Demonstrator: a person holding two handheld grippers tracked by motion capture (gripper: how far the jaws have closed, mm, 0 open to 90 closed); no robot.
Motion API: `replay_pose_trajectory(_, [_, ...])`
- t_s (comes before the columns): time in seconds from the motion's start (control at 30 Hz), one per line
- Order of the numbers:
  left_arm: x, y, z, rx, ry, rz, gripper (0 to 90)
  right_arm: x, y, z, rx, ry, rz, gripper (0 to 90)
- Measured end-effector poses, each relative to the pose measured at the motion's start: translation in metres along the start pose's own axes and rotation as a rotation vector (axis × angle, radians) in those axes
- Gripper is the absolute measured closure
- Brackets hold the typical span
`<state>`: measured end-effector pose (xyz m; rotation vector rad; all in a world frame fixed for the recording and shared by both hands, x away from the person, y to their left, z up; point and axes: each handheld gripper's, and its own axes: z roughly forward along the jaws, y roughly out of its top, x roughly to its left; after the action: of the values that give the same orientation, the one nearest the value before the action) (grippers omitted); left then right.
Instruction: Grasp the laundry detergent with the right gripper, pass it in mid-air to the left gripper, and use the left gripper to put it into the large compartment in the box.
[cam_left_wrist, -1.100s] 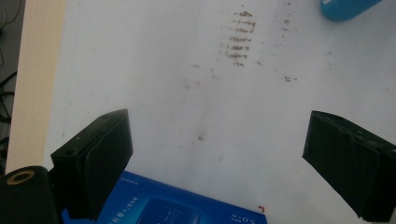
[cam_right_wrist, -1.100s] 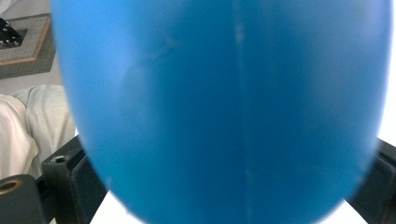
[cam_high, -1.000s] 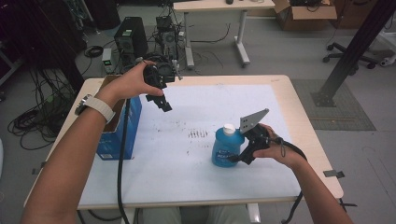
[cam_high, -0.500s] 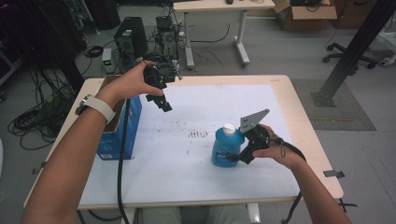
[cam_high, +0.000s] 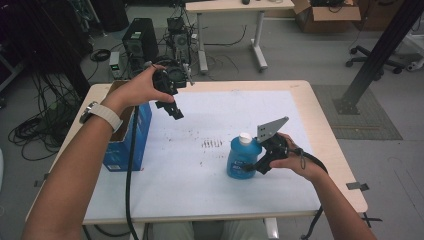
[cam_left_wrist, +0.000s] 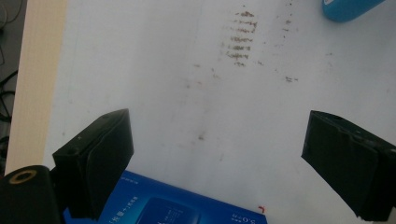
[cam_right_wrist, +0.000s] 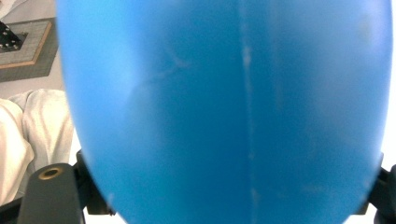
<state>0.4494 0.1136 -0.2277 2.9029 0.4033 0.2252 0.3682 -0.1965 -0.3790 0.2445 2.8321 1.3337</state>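
Right hand-held gripper (cam_high: 249, 167) closing on a blue plastic bottle (cam_high: 241, 159) standing on a white bench (cam_high: 200, 190)

High view: the bottle stands upright right of the bench's middle, white cap (cam_high: 244, 138) on, and the right gripper meets its lower body from the side; its jaws have just been closing with the bottle between them, though whether the pads press yet I cannot tell. The left hand-held gripper (cam_high: 175, 111) hovers above a blue carton (cam_high: 135, 137) at the bench's left edge. Left gripper view: the left hand-held gripper (cam_left_wrist: 217, 154) gapes wide, empty, over the carton (cam_left_wrist: 187, 205); its print is too small to read. Right gripper view: smooth blue bottle wall (cam_right_wrist: 224, 107) with a mould seam, no label visible. It looks rigid but slick and possibly heavy with liquid, so a grip low on the wide body seems safest
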Motion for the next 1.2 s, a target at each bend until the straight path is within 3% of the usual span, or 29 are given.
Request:
replay_pose_trajectory(0.67, [0.0004,-0.0018,-0.0011,-0.002,0.003,-0.004,9.2,0.0000,0.0001,-0.0010,-0.005,-0.016,-0.019,30.3])
replay_pose_trajectory(0.97, [0.0004,-0.0018,-0.0012,-0.001,0.005,-0.003,9.3,-0.0003,-0.0008,-0.0006,-0.010,-0.009,-0.017,33.7])
replay_pose_trajectory(1.2, [-0.0001,-0.0018,-0.0013,-0.002,0.007,-0.003,9.3,-0.0007,-0.0041,-0.0011,-0.038,0.014,-0.007,41.7])
